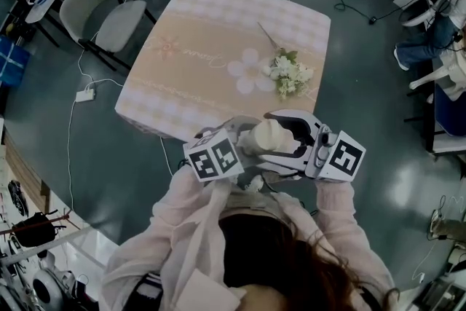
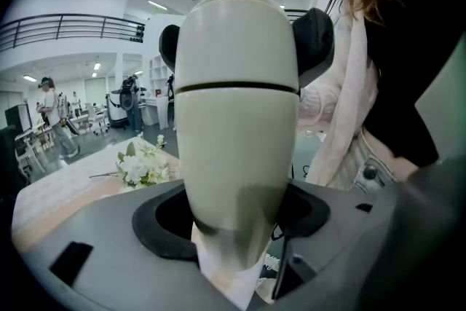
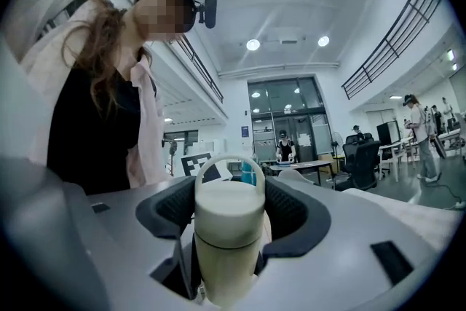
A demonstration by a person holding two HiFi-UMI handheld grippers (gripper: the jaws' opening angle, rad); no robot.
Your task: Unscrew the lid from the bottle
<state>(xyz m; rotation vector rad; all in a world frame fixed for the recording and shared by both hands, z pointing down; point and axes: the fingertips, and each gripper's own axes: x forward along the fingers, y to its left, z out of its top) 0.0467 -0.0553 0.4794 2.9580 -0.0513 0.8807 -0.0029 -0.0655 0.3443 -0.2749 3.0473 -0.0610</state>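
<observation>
I see a cream bottle (image 1: 268, 136) held up in front of the person's chest, just off the table's near edge. My left gripper (image 1: 247, 151) is shut on the bottle's body (image 2: 233, 156), with its dark pads (image 2: 164, 218) pressed on both sides low down. My right gripper (image 1: 295, 133) is shut on the lid (image 3: 229, 209), which has a loop handle (image 3: 229, 160) and sits on the bottle. In the left gripper view the right gripper's pads (image 2: 313, 40) flank the bottle's upper end above the seam. The bottle's base is hidden.
A table (image 1: 211, 18) with a beige patterned cloth lies ahead, with a bunch of white flowers (image 1: 290, 73) near its right side. Grey chairs (image 1: 109, 14) stand to the left, and a power strip (image 1: 85, 95) and cables lie on the floor. Other people stand far off.
</observation>
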